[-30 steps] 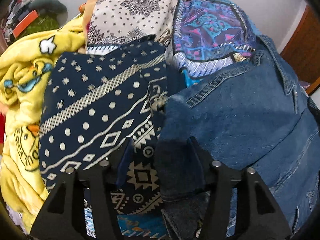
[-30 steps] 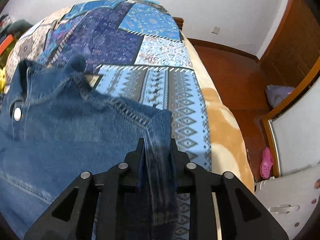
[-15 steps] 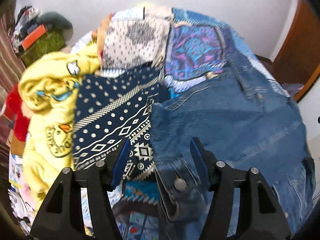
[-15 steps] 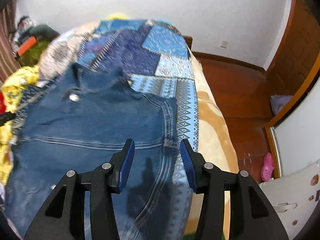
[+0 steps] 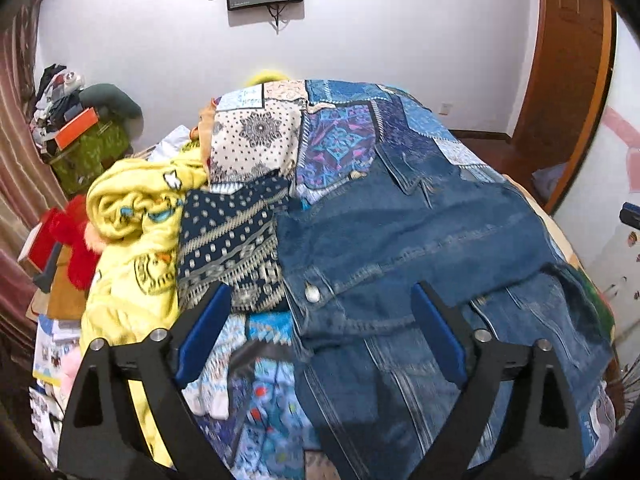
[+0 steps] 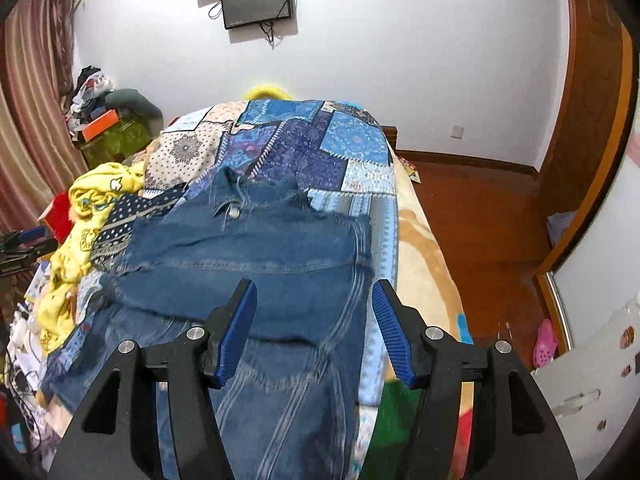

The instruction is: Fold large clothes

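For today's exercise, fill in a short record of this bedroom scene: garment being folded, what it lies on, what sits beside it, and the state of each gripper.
garment: denim jacket, spread out, part folded over
surface: patchwork bedspread
beside it: navy patterned cloth, then a yellow cartoon-print garment
left gripper: jaws just opened, nothing between them
right gripper: jaws just opened, above the jacket, empty
wall: screen

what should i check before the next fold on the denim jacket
1. Left hand-held gripper clear of cloth, jaws just opened: ok.
2. Right hand-held gripper clear of cloth, jaws just opened: ok.
3. Denim jacket lies on the patchwork bedspread: ok.
4. Jacket smooth: not ok, creases across the middle.
5. Navy patterned cloth clear of the jacket's edge: not ok, they touch.
6. Sleeves tucked: cannot tell.
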A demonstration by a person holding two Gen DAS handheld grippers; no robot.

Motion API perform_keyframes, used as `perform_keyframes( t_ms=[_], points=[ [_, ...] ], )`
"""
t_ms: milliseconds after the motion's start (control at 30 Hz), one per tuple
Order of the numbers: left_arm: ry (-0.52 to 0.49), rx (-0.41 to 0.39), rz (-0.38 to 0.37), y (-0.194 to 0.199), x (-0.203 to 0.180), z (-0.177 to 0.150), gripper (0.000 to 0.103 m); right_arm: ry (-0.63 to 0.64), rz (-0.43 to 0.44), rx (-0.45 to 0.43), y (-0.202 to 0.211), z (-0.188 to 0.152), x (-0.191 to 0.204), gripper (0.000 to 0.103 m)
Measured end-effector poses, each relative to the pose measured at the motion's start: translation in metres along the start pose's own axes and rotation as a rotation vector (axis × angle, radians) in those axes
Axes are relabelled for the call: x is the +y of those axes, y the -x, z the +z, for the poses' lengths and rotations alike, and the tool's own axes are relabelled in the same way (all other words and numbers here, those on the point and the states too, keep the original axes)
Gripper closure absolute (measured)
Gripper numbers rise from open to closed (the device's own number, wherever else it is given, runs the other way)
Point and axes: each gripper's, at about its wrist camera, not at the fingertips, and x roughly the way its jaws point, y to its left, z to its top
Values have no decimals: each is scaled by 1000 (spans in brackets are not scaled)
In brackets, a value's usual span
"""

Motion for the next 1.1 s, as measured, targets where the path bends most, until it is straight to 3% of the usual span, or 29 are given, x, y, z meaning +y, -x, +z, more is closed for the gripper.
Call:
perform_keyframes(
  t_ms=[300, 633, 800, 1000, 1100],
  points=[
    [92, 111, -41, -3, -5, -70, 9, -77, 0, 93, 2, -69, -3, 45],
    [168, 247, -61, -14, -16, -145, 9, -261, 37, 229, -14, -140, -22, 45],
    [283, 315, -133, -21, -15, -173, 9, -331, 70, 256, -16, -159, -24, 45],
    [334, 339, -233, -21, -27, -189, 10, -372, 105, 238, -17, -169, -22, 45],
    [325, 328, -259, -19, -36, -190, 21, -412, 131, 230, -21, -172, -26, 45]
  ],
)
